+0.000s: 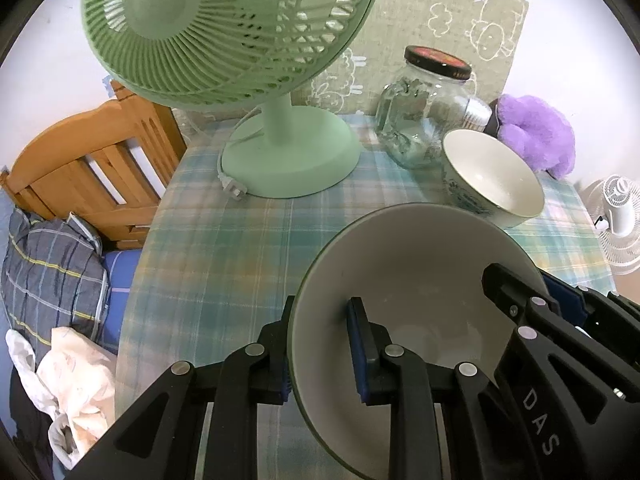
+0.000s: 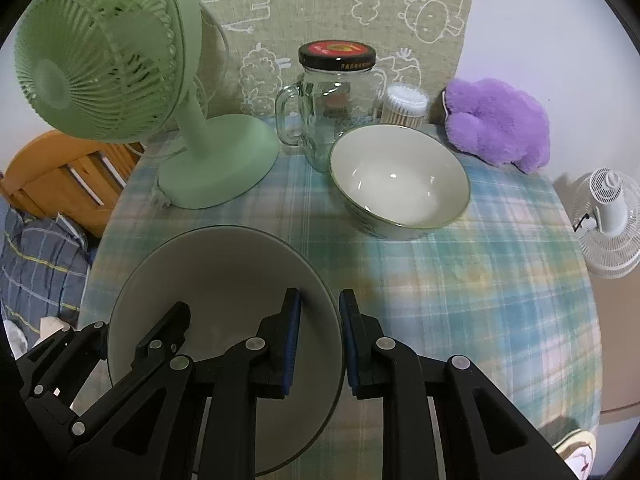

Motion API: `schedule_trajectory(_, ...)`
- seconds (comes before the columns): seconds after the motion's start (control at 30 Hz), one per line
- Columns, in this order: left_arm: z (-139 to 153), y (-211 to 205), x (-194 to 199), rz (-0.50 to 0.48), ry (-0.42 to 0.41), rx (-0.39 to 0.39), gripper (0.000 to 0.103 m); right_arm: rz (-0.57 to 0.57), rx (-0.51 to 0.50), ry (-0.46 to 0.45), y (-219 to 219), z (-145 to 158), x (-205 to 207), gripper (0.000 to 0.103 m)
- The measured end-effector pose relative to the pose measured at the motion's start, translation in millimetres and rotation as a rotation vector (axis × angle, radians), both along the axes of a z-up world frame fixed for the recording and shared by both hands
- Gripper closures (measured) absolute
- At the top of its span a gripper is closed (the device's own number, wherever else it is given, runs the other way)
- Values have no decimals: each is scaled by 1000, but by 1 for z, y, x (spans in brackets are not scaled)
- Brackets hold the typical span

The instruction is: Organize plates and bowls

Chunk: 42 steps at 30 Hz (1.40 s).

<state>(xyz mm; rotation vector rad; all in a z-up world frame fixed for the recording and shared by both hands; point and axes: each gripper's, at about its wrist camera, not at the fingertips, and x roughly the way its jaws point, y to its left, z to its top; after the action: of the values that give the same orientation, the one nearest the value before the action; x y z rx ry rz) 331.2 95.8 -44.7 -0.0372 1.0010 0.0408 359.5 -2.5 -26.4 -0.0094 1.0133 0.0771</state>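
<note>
I have the grey bowl (image 2: 224, 320) pinched on two sides of its rim and held clear above the counter (image 2: 460, 280): the left gripper (image 1: 320, 354) grips its left edge with one finger inside and one outside, and the right gripper (image 2: 320, 350) does the same on the opposite edge, so both sets of fingers are narrow, closed on the bowl wall. The bowl sits tilted between my two hands, its mouth facing up and toward the cameras. What I judge the next move turns on is the white bowl (image 2: 400, 182), which stands upright on the counter ahead of the fingers and off to the right, mouth open and empty; it lies nearer my right hand than my left. If I am to nest the two, the held bowl has to travel forward and rightward and come down level over that open mouth. Room is fair on the near side, where the checked cloth is bare, but tight beyond: the glass jar (image 2: 332, 112) stands just behind the white bowl, the green fan (image 2: 120, 60) has its base to the left of it, and the purple plush toy (image 2: 496, 124) sits behind on the right. The counter's rounded edge falls away at right toward a small white fan (image 2: 608, 220).
</note>
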Motion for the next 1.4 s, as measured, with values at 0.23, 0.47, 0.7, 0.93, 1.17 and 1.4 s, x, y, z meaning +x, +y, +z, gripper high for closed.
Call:
schedule_trajectory(0.23,20,-8,-21,16,-18,-8,82,8,9,-23,-11,20,-22,80)
schedule_trajectory(0.47,45,-22,-44,27,-48,-11,82,15,12,-55,-27,45,-45,80)
schedule_trajectory(0.7,63,-37,-69,39,-65,-1,82,26,23,-71,-44,63,-69,80)
schedule_trajectory(0.93,76,-53,-98,59,-76,13,82,43,38,-83,-59,75,-95,80)
schedule_trajectory(1.17,80,-71,-129,79,-77,19,82,65,46,-85,-79,79,-125,80)
schedule_trajectory(1.4,81,-92,-155,86,-84,35,82,79,55,-89,-99,79,-153,80)
